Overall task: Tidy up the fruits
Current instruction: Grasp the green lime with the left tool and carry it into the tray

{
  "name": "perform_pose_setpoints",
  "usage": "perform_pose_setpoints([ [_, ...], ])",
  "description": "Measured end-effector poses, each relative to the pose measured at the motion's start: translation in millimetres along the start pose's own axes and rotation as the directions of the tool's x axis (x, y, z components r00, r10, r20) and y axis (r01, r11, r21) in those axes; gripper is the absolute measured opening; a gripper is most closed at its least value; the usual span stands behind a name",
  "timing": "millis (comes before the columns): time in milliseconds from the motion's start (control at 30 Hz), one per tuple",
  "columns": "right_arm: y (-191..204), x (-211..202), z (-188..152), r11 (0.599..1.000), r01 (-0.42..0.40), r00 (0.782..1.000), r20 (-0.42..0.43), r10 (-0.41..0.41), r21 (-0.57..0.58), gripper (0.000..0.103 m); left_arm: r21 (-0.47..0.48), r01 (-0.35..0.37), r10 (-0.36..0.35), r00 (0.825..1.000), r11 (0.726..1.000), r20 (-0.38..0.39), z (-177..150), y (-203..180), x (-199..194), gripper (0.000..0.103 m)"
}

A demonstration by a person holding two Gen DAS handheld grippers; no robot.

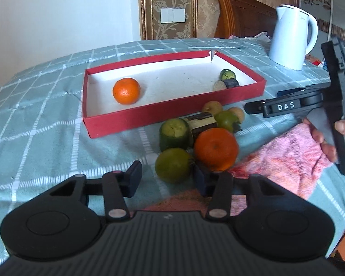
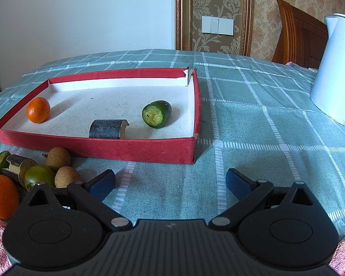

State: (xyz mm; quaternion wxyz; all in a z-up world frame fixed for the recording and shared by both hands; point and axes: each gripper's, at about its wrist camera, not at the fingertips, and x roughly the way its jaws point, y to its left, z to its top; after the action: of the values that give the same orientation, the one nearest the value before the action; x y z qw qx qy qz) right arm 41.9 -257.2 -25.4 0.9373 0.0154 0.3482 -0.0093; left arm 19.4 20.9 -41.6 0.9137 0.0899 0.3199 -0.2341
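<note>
Red cardboard tray point(image 1: 149, 117) on the desk, partly filled; loose fruit heaped just in front.

Inside the tray: one small orange mandarin point(image 1: 126, 90), a cut green cucumber stub point(image 2: 157, 114), a dark sugarcane piece point(image 2: 108, 129). Outside, touching one another: a second orange mandarin point(image 1: 215, 148), a round green fruit point(image 1: 173, 165), brown longans point(image 2: 58, 159). Left tool point(image 1: 168, 179) half closed, gripping nothing, the green fruit just beyond its pads. Right tool point(image 2: 170, 184) spread wide, empty, over bare cloth. Risk, judged: closing on the crowded heap could nudge the mandarin and roll neighbours across the soft teal checked tablecloth point(image 2: 253, 119). White electric kettle point(image 1: 292, 36) nearby; patterned wallpaper and a wooden headboard behind.
</note>
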Motion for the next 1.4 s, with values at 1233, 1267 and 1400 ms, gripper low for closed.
perform_pose_setpoints([
  [1233,0,0,0,1.0,0.0,1.0,0.0,0.0,0.0,0.103,-0.212,-0.13,0.149,0.986,0.968,0.073,68,65,48,0.032],
  [1267,0,0,0,1.0,0.0,1.0,0.0,0.0,0.0,0.103,-0.213,-0.131,0.148,0.987,0.968,0.068,69,67,51,0.032],
  [1400,0,0,0,1.0,0.0,1.0,0.0,0.0,0.001,0.103,-0.214,-0.132,0.145,0.988,0.968,0.049,68,68,65,0.033],
])
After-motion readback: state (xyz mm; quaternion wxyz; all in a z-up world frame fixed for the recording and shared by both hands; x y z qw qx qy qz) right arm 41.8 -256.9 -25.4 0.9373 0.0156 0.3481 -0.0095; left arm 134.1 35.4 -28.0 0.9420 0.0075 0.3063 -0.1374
